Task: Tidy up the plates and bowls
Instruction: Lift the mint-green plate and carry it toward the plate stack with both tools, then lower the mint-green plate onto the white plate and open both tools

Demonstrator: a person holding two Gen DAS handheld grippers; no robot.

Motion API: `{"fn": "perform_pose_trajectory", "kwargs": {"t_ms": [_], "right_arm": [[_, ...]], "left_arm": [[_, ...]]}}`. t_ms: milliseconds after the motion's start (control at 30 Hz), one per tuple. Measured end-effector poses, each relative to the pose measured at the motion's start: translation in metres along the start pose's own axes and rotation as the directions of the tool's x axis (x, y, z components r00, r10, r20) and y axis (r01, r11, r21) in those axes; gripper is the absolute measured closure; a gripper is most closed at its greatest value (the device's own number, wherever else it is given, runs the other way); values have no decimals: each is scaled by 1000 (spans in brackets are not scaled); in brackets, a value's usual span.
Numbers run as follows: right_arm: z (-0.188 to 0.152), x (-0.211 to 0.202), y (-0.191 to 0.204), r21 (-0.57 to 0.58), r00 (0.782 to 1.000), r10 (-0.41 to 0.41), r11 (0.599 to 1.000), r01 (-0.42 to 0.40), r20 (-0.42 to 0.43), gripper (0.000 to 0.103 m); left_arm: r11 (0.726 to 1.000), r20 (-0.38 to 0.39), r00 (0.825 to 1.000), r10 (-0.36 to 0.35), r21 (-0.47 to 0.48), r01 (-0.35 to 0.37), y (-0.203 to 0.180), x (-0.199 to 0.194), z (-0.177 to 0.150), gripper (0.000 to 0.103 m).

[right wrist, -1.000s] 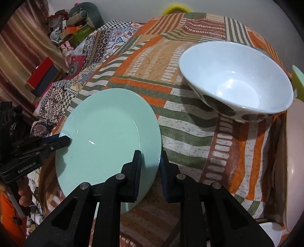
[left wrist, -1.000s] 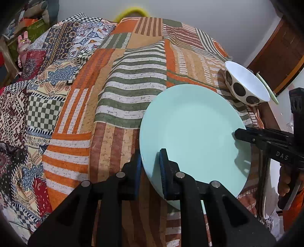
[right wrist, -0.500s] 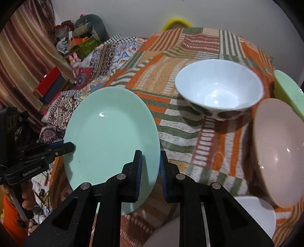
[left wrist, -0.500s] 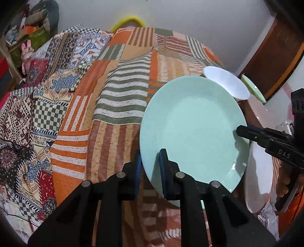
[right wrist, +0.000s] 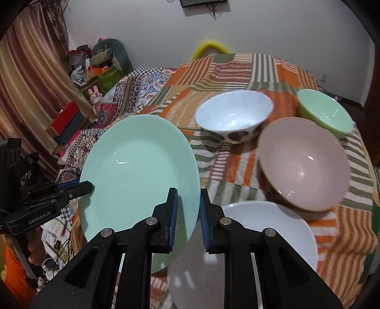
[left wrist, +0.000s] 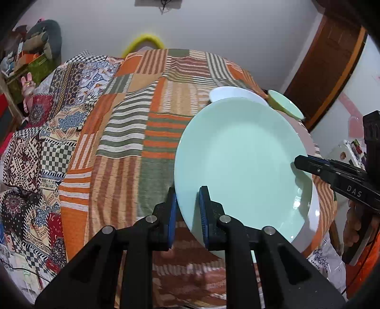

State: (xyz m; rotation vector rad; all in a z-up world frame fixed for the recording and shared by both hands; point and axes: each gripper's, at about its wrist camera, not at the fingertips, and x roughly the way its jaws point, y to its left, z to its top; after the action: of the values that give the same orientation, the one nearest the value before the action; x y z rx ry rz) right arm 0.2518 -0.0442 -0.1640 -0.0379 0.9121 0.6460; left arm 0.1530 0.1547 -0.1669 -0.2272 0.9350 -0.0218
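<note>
Black "GenRobot.AI" left gripper [right wrist: 71,190], mint plate [right wrist: 140,176]

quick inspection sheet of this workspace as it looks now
surface: patchwork quilt over a bed
job's things: green plate held up at both edges; white plate below it; spotted white bowl, pink bowl, green bowl on the quilt
clutter: nothing seen on the quilt
grippers: left gripper and right gripper each have jaws shut on the green plate's rim
cables: a wire hanging below a wall fitting
surroundings: curtain, toys and boxes, wooden door
</note>
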Motion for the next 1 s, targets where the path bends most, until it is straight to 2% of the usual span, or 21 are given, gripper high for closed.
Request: {"fn": "perform_pose_trajectory", "kwargs": {"t_ms": [567, 1000], "right_arm": [[-36, -52, -35, 53, 998, -38, 998, 35, 59, 87], [-68, -56, -64, 126, 999, -36, 992, 31, 35, 87]], "left_arm": [[997, -19, 999, -30, 77, 31, -66, -10, -17, 87], [994, -105, 994, -18, 108, 29, -95, 22, -32, 86]]}}
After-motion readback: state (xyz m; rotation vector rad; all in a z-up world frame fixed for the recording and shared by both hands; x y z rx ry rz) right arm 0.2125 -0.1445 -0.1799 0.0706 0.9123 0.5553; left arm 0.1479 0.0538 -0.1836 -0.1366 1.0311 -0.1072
